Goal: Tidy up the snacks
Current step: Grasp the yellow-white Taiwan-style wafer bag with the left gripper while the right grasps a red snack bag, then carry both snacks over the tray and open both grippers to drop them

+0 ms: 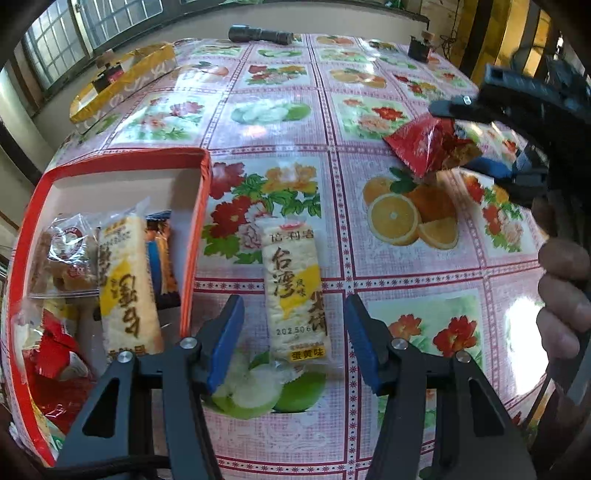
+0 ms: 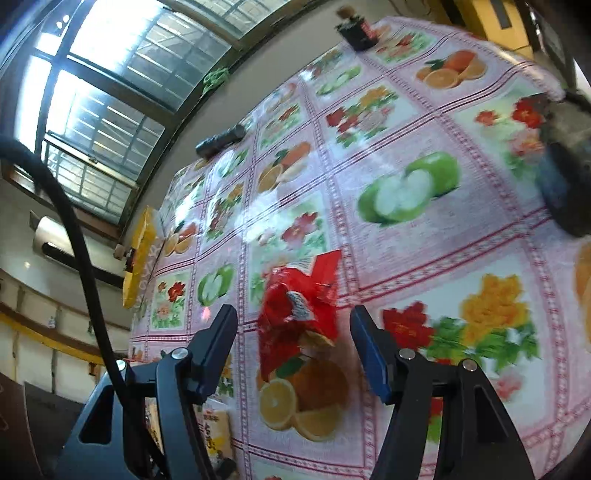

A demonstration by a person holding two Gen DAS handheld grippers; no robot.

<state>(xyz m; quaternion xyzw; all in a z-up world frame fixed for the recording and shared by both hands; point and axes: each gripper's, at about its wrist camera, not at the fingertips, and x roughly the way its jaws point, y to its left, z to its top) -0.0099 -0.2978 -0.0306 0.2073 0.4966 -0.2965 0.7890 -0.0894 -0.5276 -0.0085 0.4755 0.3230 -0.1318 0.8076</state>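
A white-and-yellow rice cracker packet (image 1: 295,288) lies on the floral tablecloth, between and just beyond the open fingers of my left gripper (image 1: 293,339). A red box (image 1: 201,206) at the left holds several snacks, among them a matching cracker packet (image 1: 127,280). A red snack packet (image 1: 428,147) (image 2: 299,314) lies on the cloth at the right. My right gripper (image 2: 293,339) is open around it, fingers on either side, apart from it. The right gripper also shows in the left wrist view (image 1: 491,144) over that packet.
A yellow box lid (image 1: 122,85) sits at the far left of the table. A black flashlight (image 1: 260,34) and a small dark jar (image 1: 419,48) stand near the far edge. A dark object (image 2: 565,192) is at the right. My hand (image 1: 565,291) is at the right edge.
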